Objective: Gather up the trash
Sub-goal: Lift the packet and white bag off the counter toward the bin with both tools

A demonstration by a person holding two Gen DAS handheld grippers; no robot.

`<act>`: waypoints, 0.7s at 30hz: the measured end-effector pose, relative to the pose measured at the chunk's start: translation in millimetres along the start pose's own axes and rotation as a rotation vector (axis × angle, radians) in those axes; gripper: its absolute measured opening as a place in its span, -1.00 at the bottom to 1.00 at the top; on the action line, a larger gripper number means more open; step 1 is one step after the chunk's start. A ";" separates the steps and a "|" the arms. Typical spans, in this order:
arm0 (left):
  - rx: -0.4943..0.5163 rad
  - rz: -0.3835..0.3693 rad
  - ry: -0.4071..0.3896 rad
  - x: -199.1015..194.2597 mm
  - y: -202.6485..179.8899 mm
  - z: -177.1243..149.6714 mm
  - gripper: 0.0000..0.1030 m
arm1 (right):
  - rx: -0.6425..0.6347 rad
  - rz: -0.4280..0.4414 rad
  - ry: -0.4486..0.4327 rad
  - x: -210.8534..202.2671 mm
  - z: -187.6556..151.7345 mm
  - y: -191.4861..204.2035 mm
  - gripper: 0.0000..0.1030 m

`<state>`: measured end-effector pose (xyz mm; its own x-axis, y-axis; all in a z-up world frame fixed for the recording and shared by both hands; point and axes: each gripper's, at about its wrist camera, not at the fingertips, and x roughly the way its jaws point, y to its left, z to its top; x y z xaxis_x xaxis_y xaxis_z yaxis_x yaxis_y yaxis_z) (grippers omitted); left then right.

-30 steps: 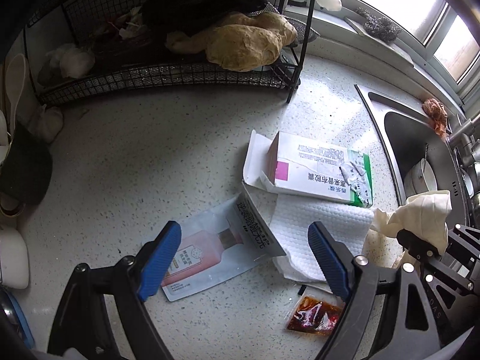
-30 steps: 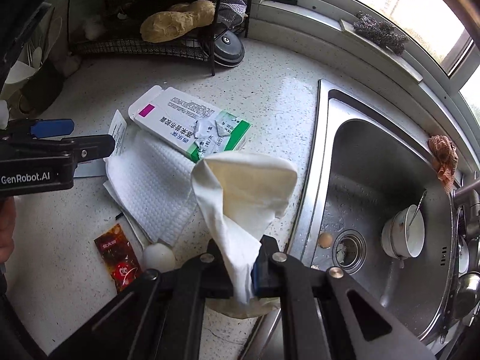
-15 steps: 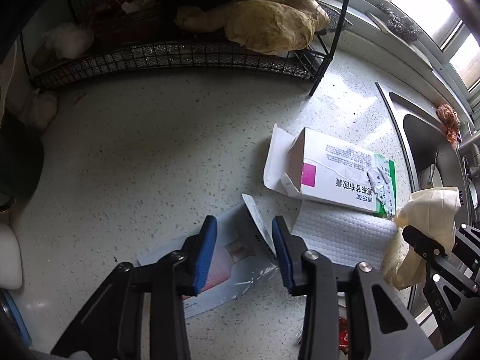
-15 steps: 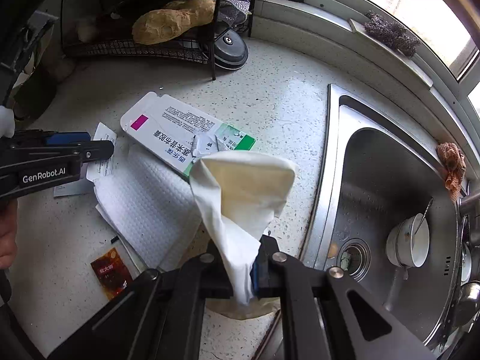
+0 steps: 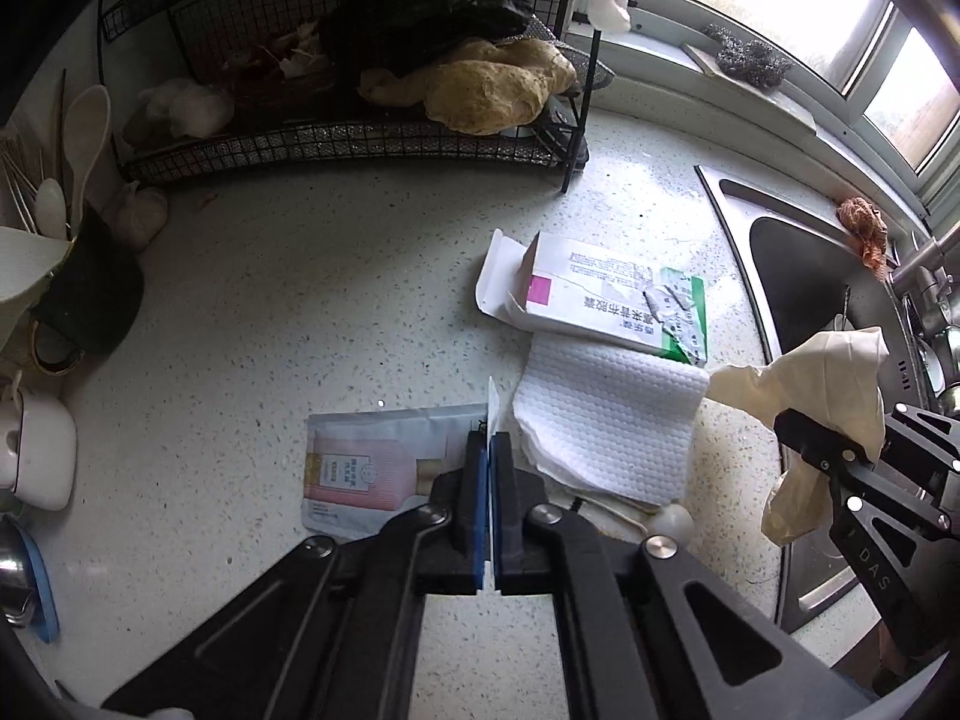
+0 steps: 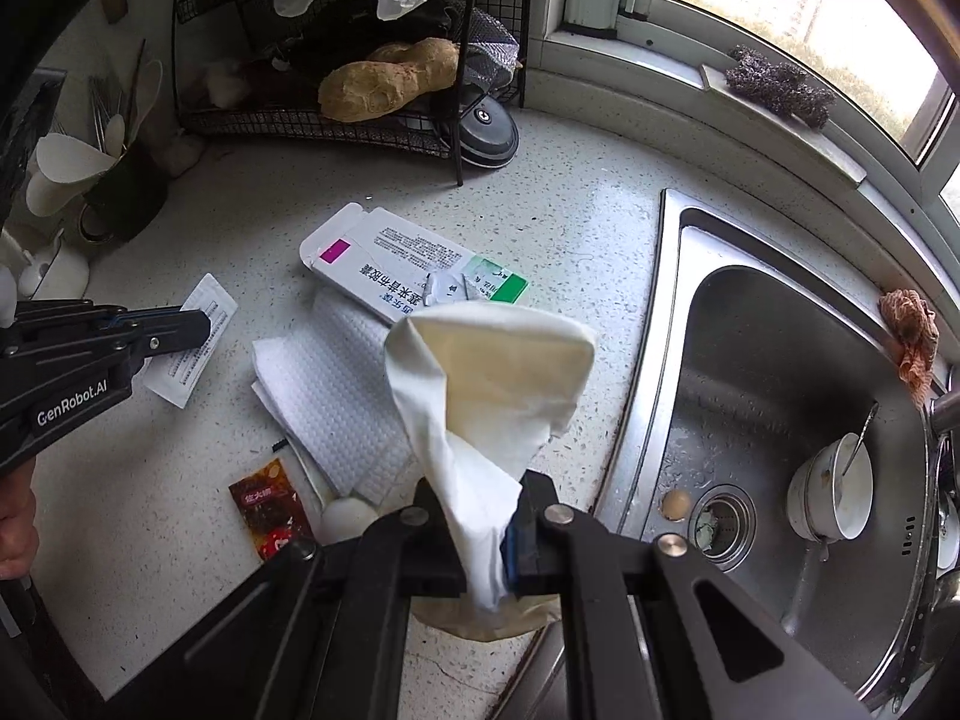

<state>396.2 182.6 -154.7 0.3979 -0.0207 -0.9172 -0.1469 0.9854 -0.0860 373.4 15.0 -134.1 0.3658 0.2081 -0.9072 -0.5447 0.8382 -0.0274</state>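
Observation:
In the left wrist view my left gripper (image 5: pixel 487 445) is shut on the thin white printed flap (image 5: pixel 492 403) of a pink sachet packet (image 5: pixel 360 463) on the speckled counter. The right wrist view shows that same left gripper (image 6: pixel 201 319) pinching the white flap (image 6: pixel 195 348). My right gripper (image 6: pixel 486 534) is shut on a crumpled cream tissue (image 6: pixel 492 372), held above the counter by the sink's edge; the same tissue (image 5: pixel 828 372) shows in the left wrist view. A torn medicine box (image 5: pixel 606 306) lies on a white paper towel (image 5: pixel 606 426). A red sauce sachet (image 6: pixel 270 507) and a small white ball (image 6: pixel 348 517) lie near the front.
A black wire rack (image 5: pixel 360 144) with bags and cloths stands at the back. A steel sink (image 6: pixel 780 360) on the right holds a bowl with a spoon (image 6: pixel 834 492). A dark utensil holder (image 5: pixel 90 300) stands at the left. A hand (image 6: pixel 15 516) shows at the left edge.
My left gripper's jaws came together on the sachet's white flap, and the gripper drew back from the counter. The right gripper keeps its hold on the tissue and has barely shifted.

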 end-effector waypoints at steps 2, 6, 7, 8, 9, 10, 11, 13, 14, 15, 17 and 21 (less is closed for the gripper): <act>0.011 0.005 -0.021 -15.6 -6.8 -9.3 -0.99 | -0.002 0.008 -0.020 -12.4 -8.6 -1.2 -0.86; 0.030 0.033 -0.071 -44.4 -24.4 -26.2 -0.99 | -0.003 0.026 -0.053 -36.9 -27.7 -5.2 -0.86; 0.033 0.040 -0.082 -49.4 -26.7 -27.3 -0.99 | -0.003 0.029 -0.061 -42.5 -32.6 -6.3 -0.86; 0.038 0.042 -0.093 -56.5 -32.0 -31.5 -0.99 | -0.004 0.031 -0.072 -49.4 -38.3 -7.1 -0.86; 0.042 0.043 -0.102 -64.1 -36.2 -37.9 -0.99 | -0.004 0.032 -0.082 -55.3 -43.8 -8.3 -0.86; 0.045 0.045 -0.110 -70.4 -43.7 -41.4 -0.99 | -0.003 0.035 -0.091 -61.4 -49.3 -9.7 -0.86; 0.049 0.045 -0.118 -76.1 -50.5 -46.7 -0.99 | -0.001 0.039 -0.100 -68.8 -55.8 -10.9 -0.86; 0.053 0.041 -0.129 -87.0 -62.1 -59.8 -0.99 | 0.005 0.042 -0.118 -81.1 -68.3 -14.2 -0.86; 0.054 0.038 -0.133 -88.1 -69.7 -63.1 -0.99 | 0.008 0.041 -0.127 -87.3 -75.1 -16.5 -0.86; 0.059 0.036 -0.136 -90.1 -78.5 -66.8 -0.99 | 0.010 0.041 -0.135 -93.4 -82.0 -18.6 -0.86; 0.071 0.032 -0.144 -97.9 -92.3 -79.3 -0.99 | 0.019 0.041 -0.148 -104.5 -95.8 -24.6 -0.86; 0.105 0.015 -0.158 -114.8 -122.2 -108.2 -0.99 | 0.045 0.037 -0.165 -127.4 -132.1 -40.0 -0.86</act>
<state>270.5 46.3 -81.0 0.5353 0.0124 -0.8446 -0.0620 0.9978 -0.0246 248.9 -111.6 -72.9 0.4675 0.3158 -0.8256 -0.5270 0.8494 0.0264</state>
